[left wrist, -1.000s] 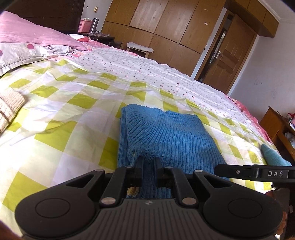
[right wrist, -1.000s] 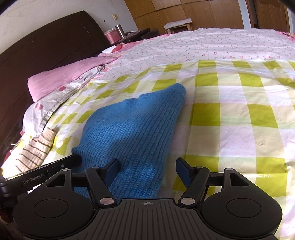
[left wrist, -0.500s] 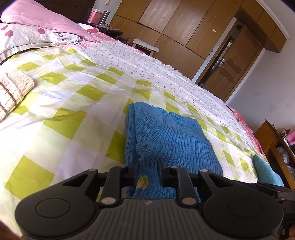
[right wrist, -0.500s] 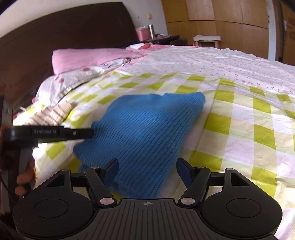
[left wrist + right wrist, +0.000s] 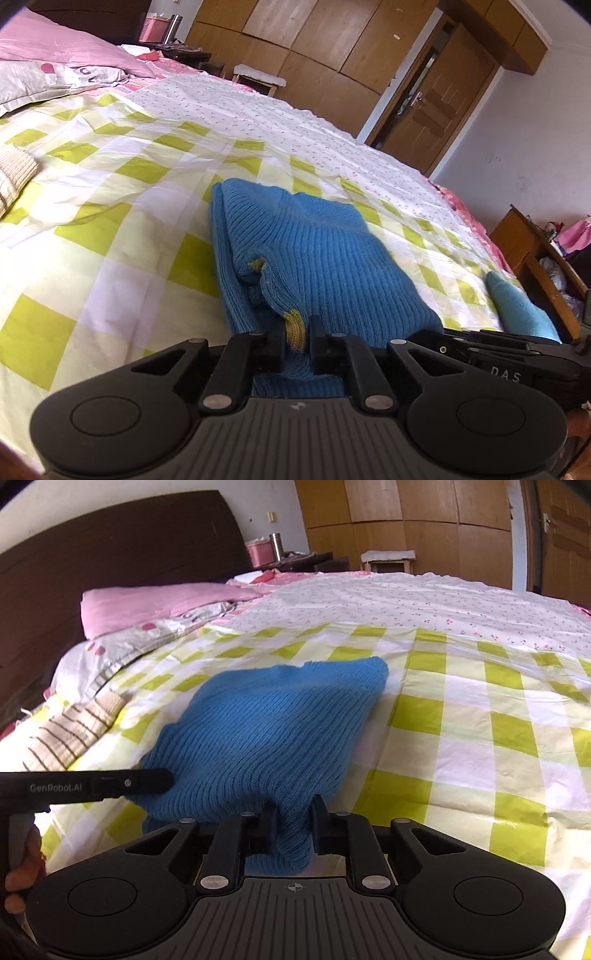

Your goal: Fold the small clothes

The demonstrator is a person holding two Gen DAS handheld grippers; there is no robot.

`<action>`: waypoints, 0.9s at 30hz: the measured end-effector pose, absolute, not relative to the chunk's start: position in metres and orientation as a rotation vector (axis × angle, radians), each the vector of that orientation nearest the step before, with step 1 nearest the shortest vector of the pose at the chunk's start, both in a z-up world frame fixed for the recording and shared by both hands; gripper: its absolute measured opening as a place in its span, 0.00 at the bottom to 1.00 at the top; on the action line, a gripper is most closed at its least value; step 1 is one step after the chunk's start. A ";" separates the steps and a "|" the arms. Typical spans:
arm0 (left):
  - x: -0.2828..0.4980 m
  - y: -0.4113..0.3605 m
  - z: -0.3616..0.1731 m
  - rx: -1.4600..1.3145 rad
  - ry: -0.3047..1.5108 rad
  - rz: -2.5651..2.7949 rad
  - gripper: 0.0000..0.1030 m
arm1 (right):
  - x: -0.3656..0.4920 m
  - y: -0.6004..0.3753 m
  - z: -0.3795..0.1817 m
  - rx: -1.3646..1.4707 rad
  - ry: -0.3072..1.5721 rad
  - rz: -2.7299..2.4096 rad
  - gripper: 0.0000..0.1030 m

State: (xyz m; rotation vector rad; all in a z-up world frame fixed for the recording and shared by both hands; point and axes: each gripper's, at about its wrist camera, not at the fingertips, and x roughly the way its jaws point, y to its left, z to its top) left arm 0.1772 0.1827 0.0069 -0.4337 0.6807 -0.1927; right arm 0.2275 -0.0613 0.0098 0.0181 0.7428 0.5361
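- Both near corners of the blue knitted garment (image 5: 317, 258) are pinched.
- Its yellow-trimmed edge is clamped by the left gripper (image 5: 294, 334).
- A fold has just been closed on by the right gripper (image 5: 293, 818).
- Ahead of both, the rest is spread on the checked bedsheet (image 5: 480, 738).

Left claw (image 5: 294, 345) is clamped tight, pointing down and forward. Right claw (image 5: 293, 827) has just been closing — blue knit fabric pinched between its pads now. A hand (image 5: 20, 867) grips the left handle — both claws side by side.
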 end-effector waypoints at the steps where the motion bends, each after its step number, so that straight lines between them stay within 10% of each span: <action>1: 0.174 0.181 0.008 -0.438 0.677 -0.200 0.17 | 0.227 -0.065 0.011 0.031 0.738 0.529 0.15; 7: 0.172 0.174 -0.013 -0.395 0.771 -0.165 0.17 | 0.229 -0.069 -0.003 -0.020 0.803 0.523 0.27; 14: 0.165 0.181 0.018 -0.387 0.661 -0.164 0.26 | 0.229 -0.094 0.032 0.088 0.723 0.583 0.71; 27: 0.202 0.183 -0.018 -0.463 0.712 -0.098 0.44 | 0.293 -0.066 -0.022 0.296 0.918 0.568 0.64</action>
